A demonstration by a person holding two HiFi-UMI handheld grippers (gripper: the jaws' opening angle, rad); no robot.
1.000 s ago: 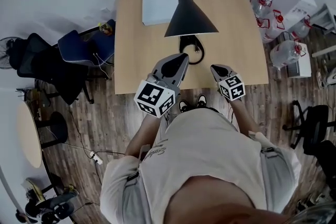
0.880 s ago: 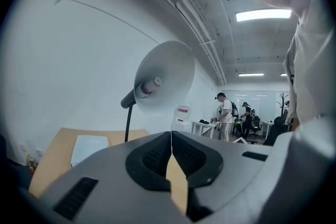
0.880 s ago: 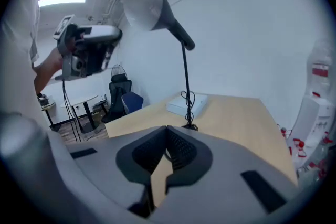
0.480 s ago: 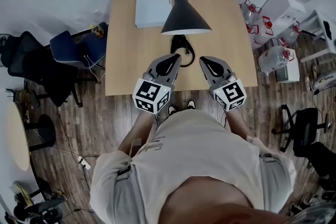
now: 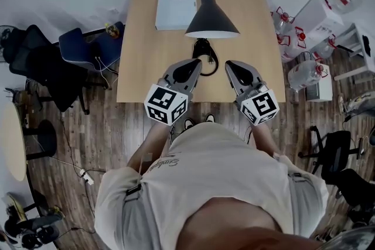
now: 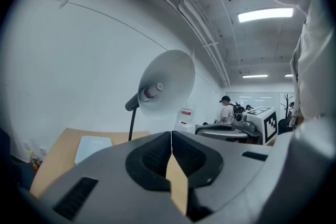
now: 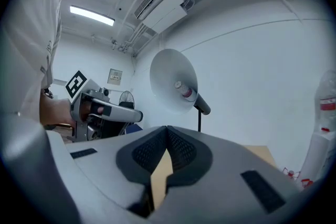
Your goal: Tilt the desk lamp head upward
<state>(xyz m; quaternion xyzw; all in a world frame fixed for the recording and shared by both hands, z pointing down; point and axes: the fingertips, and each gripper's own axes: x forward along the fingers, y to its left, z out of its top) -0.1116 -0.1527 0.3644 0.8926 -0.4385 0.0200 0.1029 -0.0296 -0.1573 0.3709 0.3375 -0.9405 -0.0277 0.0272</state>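
A black desk lamp with a cone shade [image 5: 211,16] stands near the middle of the wooden table [image 5: 140,38], its round base and coiled cord [image 5: 205,55] below the shade. The shade's white inside and bulb show in the left gripper view [image 6: 164,84] and the right gripper view [image 7: 174,81]. My left gripper [image 5: 194,65] hovers over the table's near edge, left of the base, jaws closed with nothing between them. My right gripper [image 5: 232,67] hangs to the right of the base, also shut and empty. Neither touches the lamp.
A white flat box [image 5: 175,8] lies on the table left of the lamp. Dark chairs [image 5: 88,55] stand left of the table. Water jugs [image 5: 304,73] and a white dispenser [image 5: 319,6] stand to the right. My legs are against the table's near edge.
The right gripper has risen and come forward beside the lamp base, level with the left one. The head view shifted slightly; the lamp stands as before.
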